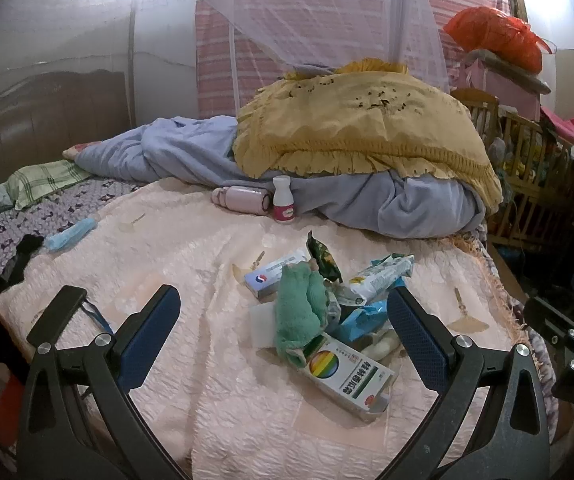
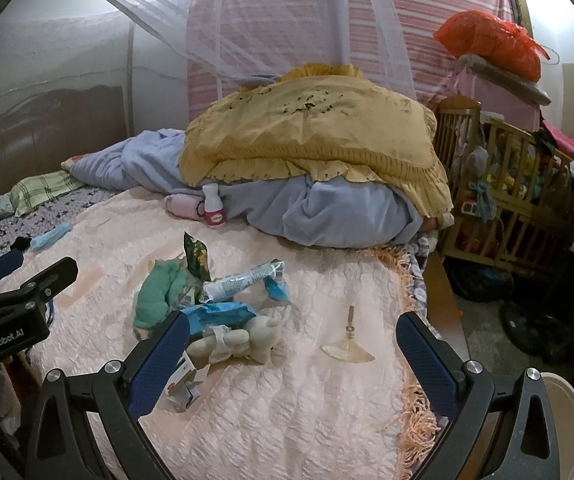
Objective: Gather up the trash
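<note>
Both grippers, left (image 1: 283, 320) and right (image 2: 293, 346), hover with fingers spread and empty above the trash pile (image 1: 327, 308) on the pink bedspread (image 1: 207, 400). Further back, the upright white bottle (image 1: 283, 199) might topple if the soft bedding shifts.

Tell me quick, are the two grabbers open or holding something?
Left gripper: open, holding nothing.
Right gripper: open, holding nothing.

Right gripper (image 2: 291, 344) gapes over bedspread (image 2: 287, 420) — trash pile (image 2: 215, 300) beside
</note>
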A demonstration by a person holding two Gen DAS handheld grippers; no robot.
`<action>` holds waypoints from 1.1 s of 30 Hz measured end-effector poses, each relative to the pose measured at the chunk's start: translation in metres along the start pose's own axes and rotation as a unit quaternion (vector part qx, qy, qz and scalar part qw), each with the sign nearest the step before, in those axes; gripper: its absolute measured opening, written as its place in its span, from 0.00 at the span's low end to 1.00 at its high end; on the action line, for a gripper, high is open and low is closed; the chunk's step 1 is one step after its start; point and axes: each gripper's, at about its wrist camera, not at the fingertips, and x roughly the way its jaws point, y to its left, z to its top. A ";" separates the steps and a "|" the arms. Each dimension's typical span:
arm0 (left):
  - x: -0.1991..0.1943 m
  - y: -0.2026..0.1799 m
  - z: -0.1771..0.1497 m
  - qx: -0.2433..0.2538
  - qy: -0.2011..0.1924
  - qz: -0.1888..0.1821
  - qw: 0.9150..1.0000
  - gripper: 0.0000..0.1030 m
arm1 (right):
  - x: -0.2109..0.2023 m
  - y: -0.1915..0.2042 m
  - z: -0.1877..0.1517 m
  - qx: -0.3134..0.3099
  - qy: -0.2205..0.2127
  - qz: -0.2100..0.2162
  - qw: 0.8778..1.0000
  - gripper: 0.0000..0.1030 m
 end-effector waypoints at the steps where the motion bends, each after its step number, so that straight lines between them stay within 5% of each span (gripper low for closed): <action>1: 0.001 0.000 -0.001 0.000 0.001 0.000 1.000 1.00 | 0.001 -0.001 0.000 0.000 0.001 0.000 1.000 0.99; 33: 0.009 -0.003 -0.006 0.001 0.018 0.002 1.000 1.00 | 0.012 -0.010 -0.011 0.006 0.021 0.009 1.000 0.99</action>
